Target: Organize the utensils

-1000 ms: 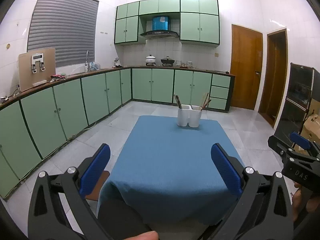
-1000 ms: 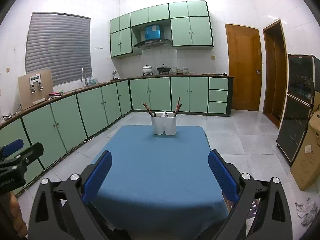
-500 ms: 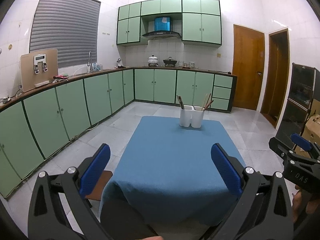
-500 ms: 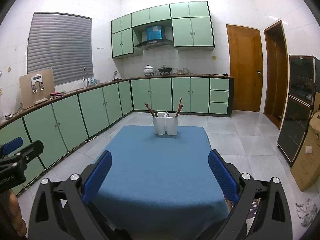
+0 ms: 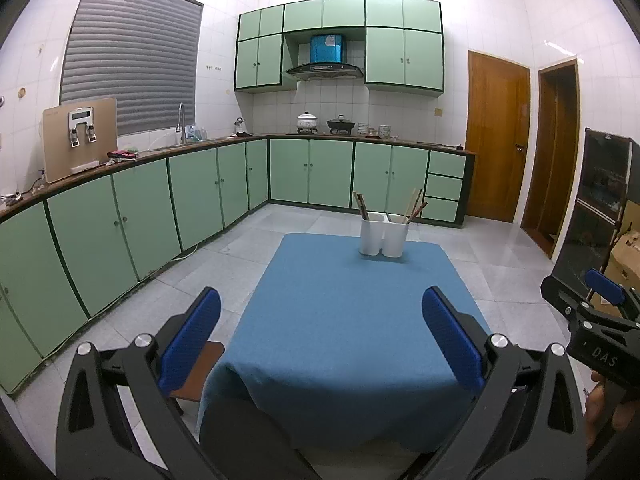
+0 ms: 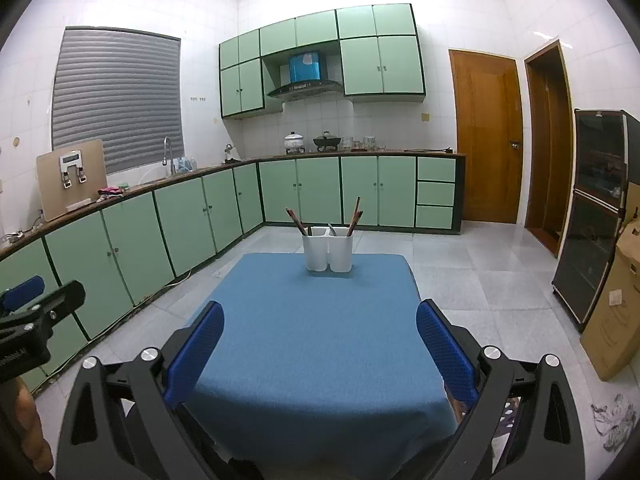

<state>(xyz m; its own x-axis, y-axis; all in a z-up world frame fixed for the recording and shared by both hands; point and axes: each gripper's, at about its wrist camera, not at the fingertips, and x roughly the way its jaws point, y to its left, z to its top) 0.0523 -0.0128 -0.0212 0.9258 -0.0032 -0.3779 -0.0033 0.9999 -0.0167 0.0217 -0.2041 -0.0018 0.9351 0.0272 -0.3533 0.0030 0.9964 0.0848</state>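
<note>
A white two-compartment utensil holder [image 5: 384, 238] [image 6: 328, 253] stands at the far end of a table under a blue cloth [image 5: 352, 320] [image 6: 316, 340]. Brown chopsticks [image 5: 362, 206] [image 6: 297, 221] lean in its left compartment. Pale and brown sticks [image 5: 414, 205] [image 6: 355, 216] lean in the right one, beside a metal utensil tip [image 6: 332, 229]. My left gripper [image 5: 320, 328] hangs open over the near end of the table, nothing between its fingers. My right gripper [image 6: 318, 336] is open too, equally far from the holder.
Green cabinets under a dark counter [image 5: 132, 200] run along the left and back walls. A wooden stool [image 5: 196, 372] sits at the table's near left corner. A dark glass cabinet [image 6: 596, 208] and a cardboard box [image 6: 616, 300] stand at the right. Tiled floor surrounds the table.
Both views have shifted slightly, with the holder sitting a little to the right in each frame. Both grippers stay open and empty.
</note>
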